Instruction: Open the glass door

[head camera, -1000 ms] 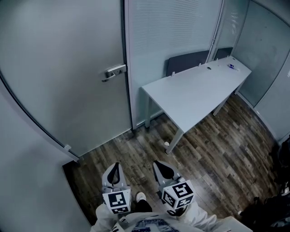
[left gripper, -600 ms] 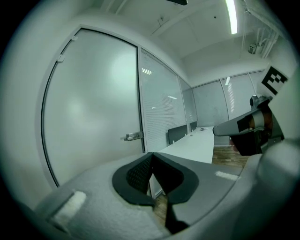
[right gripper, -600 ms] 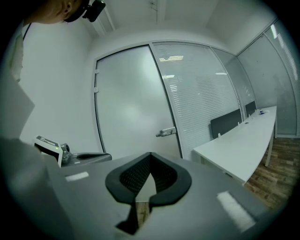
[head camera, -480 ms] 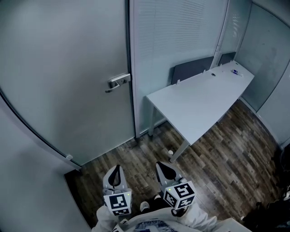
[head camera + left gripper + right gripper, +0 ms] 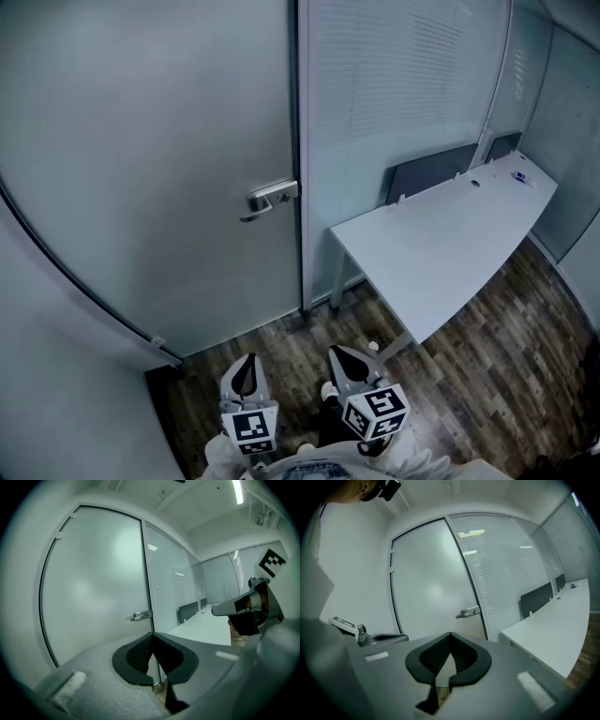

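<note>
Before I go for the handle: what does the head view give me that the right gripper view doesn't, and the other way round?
Only the head view: the marker cube on the right gripper and the door's bottom edge at the floor. Only the right gripper view: the ceiling, the door's top edge, and that gripper's jaws close up, tips together, nothing between. Both: the closed glass door, its lever handle, the white table and the left gripper.
</note>
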Available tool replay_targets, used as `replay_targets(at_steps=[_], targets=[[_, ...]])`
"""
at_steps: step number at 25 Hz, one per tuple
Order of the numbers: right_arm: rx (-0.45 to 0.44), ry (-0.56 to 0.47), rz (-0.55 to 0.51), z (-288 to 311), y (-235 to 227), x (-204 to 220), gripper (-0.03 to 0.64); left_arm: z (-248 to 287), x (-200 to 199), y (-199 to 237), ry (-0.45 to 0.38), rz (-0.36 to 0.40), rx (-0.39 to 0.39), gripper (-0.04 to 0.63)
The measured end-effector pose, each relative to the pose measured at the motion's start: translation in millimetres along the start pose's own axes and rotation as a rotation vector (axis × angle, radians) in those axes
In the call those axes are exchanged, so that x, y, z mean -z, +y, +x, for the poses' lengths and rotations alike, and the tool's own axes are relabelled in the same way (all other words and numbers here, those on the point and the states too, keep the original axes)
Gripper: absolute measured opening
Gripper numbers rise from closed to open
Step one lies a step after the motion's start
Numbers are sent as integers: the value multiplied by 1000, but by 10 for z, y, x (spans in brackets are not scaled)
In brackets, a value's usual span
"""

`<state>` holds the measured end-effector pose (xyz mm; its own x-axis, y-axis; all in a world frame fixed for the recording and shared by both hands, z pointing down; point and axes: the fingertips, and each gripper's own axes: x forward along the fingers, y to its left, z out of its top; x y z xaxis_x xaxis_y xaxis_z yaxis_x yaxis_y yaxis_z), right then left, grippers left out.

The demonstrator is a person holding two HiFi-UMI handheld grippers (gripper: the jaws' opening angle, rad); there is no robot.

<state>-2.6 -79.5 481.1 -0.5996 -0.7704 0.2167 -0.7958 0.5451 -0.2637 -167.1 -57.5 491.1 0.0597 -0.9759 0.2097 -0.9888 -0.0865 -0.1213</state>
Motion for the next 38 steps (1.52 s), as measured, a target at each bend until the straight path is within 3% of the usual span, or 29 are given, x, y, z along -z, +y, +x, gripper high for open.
replay_targets(at_steps=[18,23,33,38], targets=[[-133,51,-13,1425,-1175,-731,5,1791,-506,53,18,27,-133,5],[-172,64,-19,1764,-1425,-816,5,2140,-560,151,22,51,-209,5],[-217,89,1,2170,-1497,-847,6,2438,-491,382,79,93,-259,6],[-220,91,-1,2290,-1461,-888,6,2610,-420,493,128,156,-230,95]])
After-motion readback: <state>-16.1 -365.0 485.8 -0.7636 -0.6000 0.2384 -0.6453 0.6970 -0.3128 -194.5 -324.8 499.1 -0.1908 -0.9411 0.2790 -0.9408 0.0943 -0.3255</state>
